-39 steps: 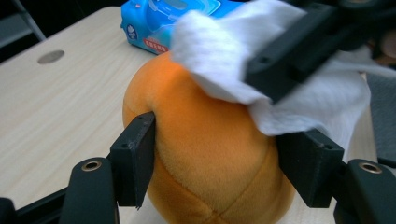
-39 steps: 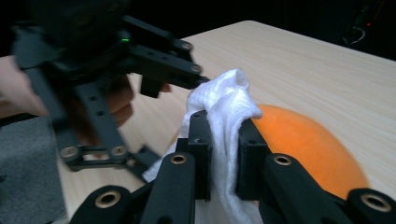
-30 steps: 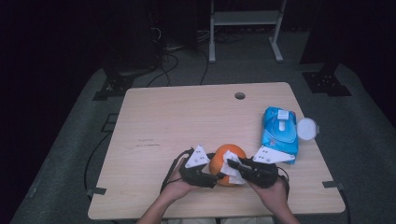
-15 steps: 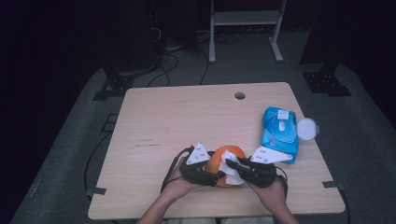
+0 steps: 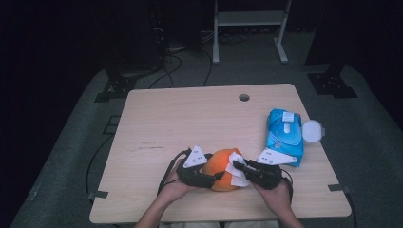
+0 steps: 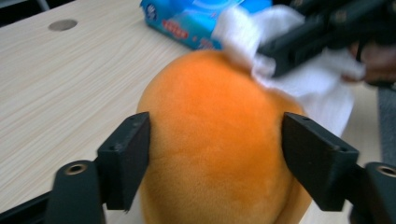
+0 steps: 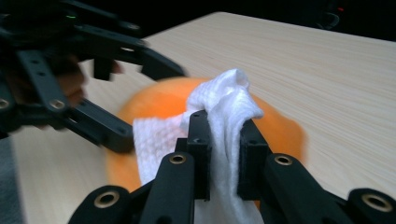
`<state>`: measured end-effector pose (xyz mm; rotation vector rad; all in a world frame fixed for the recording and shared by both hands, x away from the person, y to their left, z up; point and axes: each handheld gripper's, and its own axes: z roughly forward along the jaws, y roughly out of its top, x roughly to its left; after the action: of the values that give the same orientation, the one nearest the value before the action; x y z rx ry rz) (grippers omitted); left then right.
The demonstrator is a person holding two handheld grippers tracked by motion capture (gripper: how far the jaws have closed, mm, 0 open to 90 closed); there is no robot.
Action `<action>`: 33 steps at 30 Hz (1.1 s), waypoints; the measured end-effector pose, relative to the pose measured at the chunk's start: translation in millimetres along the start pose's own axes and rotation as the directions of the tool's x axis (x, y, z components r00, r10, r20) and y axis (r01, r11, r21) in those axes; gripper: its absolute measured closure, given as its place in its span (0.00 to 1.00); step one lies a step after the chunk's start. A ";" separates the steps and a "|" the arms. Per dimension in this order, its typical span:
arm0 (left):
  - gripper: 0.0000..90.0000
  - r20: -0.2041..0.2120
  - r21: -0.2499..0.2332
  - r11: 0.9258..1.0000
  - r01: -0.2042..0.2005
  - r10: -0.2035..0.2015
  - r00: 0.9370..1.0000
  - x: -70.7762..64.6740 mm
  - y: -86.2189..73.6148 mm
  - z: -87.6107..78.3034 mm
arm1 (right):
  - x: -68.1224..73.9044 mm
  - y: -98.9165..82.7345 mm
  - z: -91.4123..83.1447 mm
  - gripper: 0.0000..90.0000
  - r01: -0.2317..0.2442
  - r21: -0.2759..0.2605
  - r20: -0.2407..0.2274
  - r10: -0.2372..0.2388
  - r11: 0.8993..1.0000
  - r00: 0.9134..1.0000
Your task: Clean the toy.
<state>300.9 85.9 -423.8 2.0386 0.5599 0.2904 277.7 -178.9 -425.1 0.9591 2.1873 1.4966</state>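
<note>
Since the earlier frames, little has shifted on the table: both hands sit near its front edge as before, and the jaws of my left gripper [image 5: 216, 176] have just been opening around the orange ball [image 5: 223, 166]. From the left: in the left gripper view, the two black jaws stand on either side of the ball [image 6: 215, 149], each at or just beside its fuzzy surface; I cannot tell whether the pads press on it, so I record the left grip as undetermined. The ball rests on the wooden table [image 5: 190, 118], near the front edge, between my two hands. To its right, my right gripper [image 5: 240, 167] is clenched on a white wipe [image 5: 236, 175]. In the right gripper view the wipe [image 7: 224, 116] is pinched between the two jaws, bunched above them and hanging below, and it lies against the ball [image 7: 280, 130]. In the left gripper view, the same wipe [image 6: 322, 84] drapes over the far upper side of the ball. Further right, a blue pack of wipes [image 5: 284, 135] lies flat near the right edge of the table, with a white round lid [image 5: 312, 131] touching its right side.
</note>
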 end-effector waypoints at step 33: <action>0.33 0.025 -0.011 0.995 -0.097 0.097 0.995 -8.5 -1.8 -0.1 | -5.8 -7.6 2.0 0.86 -0.080 -0.046 -0.045 0.078 0.996 0.996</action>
<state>293.0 82.5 -425.1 2.0607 0.4434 0.3234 280.4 -183.2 -433.4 1.0173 2.1557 1.6127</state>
